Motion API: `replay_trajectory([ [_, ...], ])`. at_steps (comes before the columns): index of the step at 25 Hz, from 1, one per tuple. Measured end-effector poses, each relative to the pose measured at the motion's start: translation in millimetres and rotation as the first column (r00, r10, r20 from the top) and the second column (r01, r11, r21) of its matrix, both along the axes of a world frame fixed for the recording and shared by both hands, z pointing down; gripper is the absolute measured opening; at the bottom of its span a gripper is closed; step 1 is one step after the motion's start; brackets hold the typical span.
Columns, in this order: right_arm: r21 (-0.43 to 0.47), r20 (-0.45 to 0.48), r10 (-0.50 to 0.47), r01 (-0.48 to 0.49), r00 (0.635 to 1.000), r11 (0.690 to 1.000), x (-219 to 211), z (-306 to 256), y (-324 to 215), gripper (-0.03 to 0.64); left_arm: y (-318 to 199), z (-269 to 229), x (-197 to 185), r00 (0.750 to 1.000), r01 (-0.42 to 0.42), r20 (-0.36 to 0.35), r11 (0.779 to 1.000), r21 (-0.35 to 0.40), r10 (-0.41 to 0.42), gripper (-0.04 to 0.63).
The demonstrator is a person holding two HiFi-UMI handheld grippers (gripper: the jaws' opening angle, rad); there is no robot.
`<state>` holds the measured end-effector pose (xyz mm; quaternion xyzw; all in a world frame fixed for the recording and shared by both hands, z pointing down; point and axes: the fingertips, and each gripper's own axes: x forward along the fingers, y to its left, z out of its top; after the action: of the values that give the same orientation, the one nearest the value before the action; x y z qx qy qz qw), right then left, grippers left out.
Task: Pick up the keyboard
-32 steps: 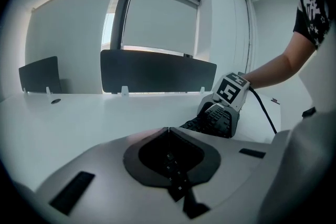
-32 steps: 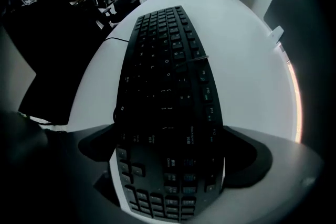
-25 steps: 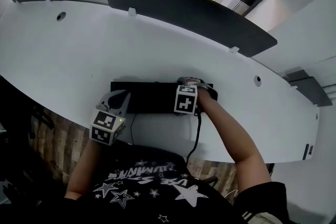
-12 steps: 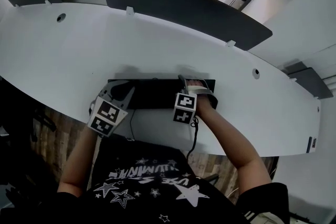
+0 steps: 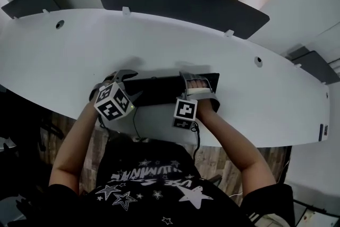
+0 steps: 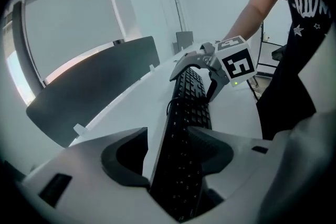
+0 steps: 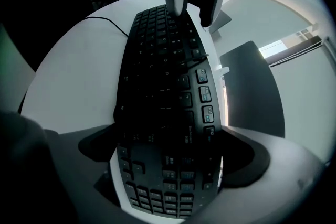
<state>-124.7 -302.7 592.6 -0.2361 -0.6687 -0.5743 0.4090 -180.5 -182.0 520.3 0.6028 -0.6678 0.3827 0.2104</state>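
Note:
A black keyboard (image 5: pixel 159 89) lies across the near part of the white desk (image 5: pixel 249 103). My right gripper (image 5: pixel 200 80) is shut on the keyboard's right end, one jaw on the front edge and one on the back edge; the right gripper view shows the number pad (image 7: pixel 163 186) filling the gap of this gripper (image 7: pixel 165 152). My left gripper (image 5: pixel 129 85) is at the left end, rolled on its side, its jaws opening. In the left gripper view the keyboard (image 6: pixel 189 107) passes edge-on between the jaws of my left gripper (image 6: pixel 167 149), with a gap to the left pad.
A black cable (image 5: pixel 198 135) hangs from the keyboard over the desk's front edge. A dark partition panel (image 5: pixel 180 2) stands along the desk's far edge, with a window behind. The person's torso is close against the front edge.
The left gripper has moved up to the keyboard's left end, rolled over, and its jaws have opened around that end. The right gripper stays clamped on the right end.

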Motion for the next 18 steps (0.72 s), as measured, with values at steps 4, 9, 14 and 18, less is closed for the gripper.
replay_trajectory([
  [4,-0.021,0.067,0.015,-0.013,0.998,1.0,4.7,-6.2,4.4,0.577,-3.9,15.7,11.4,0.995,-0.086,-0.051,0.99,-0.109,0.081,0.225],
  [9,-0.018,0.137,-0.005,0.008,0.991,1.0,7.5,-11.2,6.5,0.577,-10.7,26.7,21.5,0.982,-0.171,-0.114,0.968,-0.183,0.152,0.225],
  [14,-0.02,0.174,-0.027,0.031,0.984,0.999,8.7,-12.7,6.5,0.577,-15.8,34.4,26.4,0.971,-0.203,-0.173,0.95,-0.238,0.165,0.225],
  [18,-0.026,0.169,-0.029,0.034,0.985,0.999,10.6,-12.1,6.0,0.577,-18.4,35.0,27.9,0.968,-0.205,-0.197,0.942,-0.266,0.155,0.225],
])
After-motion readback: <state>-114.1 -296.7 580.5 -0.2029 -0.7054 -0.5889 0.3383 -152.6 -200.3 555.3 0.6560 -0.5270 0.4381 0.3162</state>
